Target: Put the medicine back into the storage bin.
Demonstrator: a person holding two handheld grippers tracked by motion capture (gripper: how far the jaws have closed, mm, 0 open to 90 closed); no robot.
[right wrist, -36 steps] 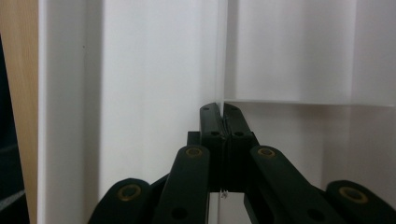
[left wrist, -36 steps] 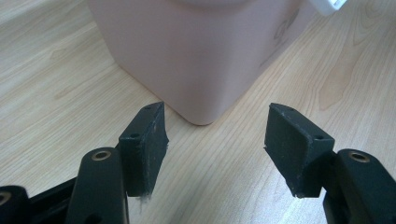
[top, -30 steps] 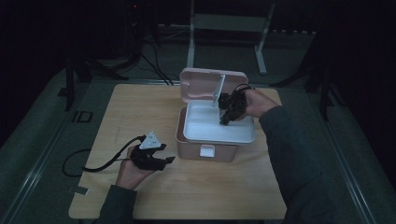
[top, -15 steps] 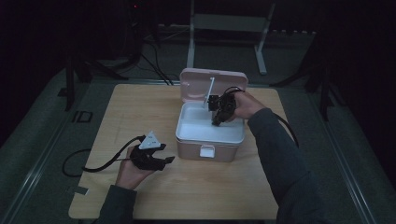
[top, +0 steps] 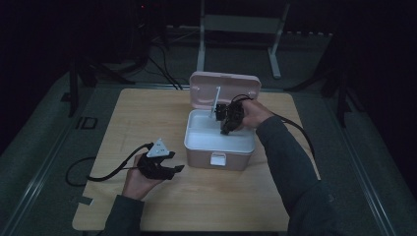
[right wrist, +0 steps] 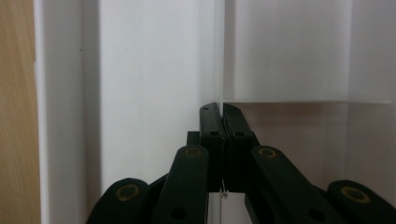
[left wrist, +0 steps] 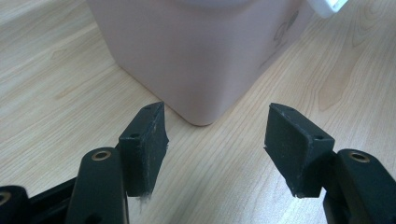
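Over the open pink box, right gripper jaws pinch a thin white sheet; left gripper jaws apart beside it.

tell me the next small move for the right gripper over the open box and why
Probably lift it a little straight up. The right gripper is inside the pink box with its fingers pressed shut on a thin white sheet standing edge-on before the raised lid; the left gripper waits open outside.
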